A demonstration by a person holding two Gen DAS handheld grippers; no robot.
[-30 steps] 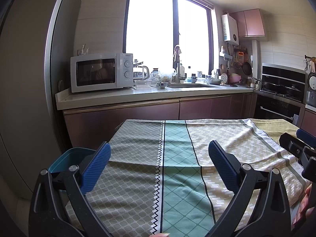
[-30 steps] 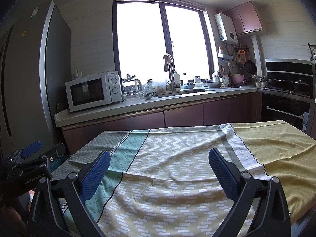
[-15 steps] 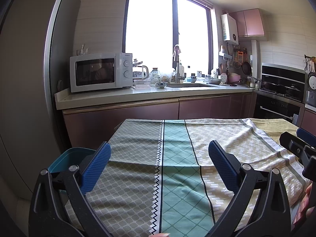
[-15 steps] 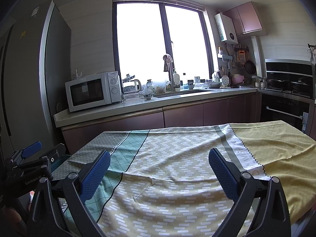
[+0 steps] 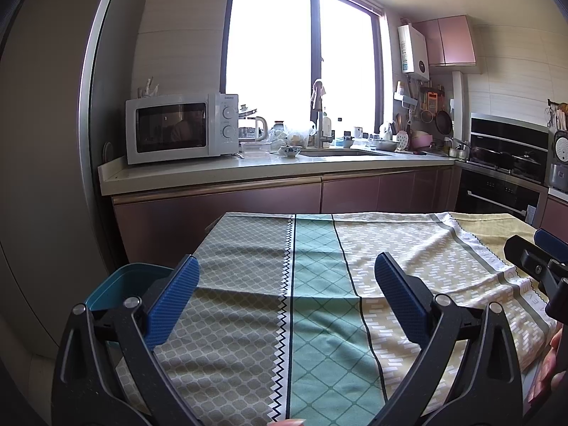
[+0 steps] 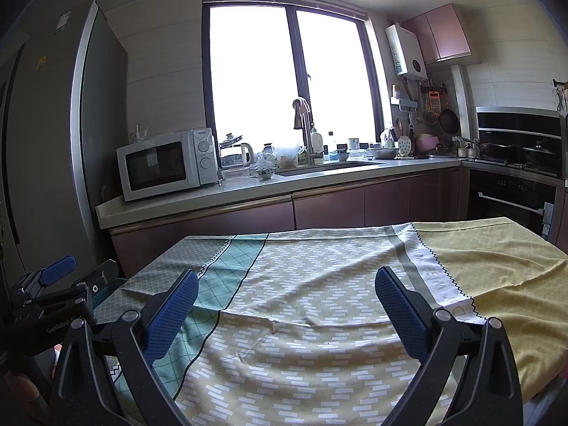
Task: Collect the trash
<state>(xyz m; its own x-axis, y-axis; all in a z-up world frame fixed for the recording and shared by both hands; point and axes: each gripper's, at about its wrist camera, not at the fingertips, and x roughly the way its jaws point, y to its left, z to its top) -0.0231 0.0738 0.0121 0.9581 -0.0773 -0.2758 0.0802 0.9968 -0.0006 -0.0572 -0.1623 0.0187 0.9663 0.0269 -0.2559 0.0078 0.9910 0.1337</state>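
Both grippers hover over the near edge of the tabletop (image 6: pixel 319 284), jaws released and holding nothing. The left gripper (image 5: pixel 285 300) sits above the grey and green panels of the cloth (image 5: pixel 312 284); the right gripper (image 6: pixel 285 301) sits above the yellow-and-white dashed panel. The only task thing in sight is a teal bin (image 5: pixel 122 282), open-topped with a dark rim, standing below the tabletop's left edge, partly hidden behind the left gripper's finger. No trash shows on the cloth. A microwave (image 5: pixel 179 131) stands on the counter (image 5: pixel 220 174) beyond
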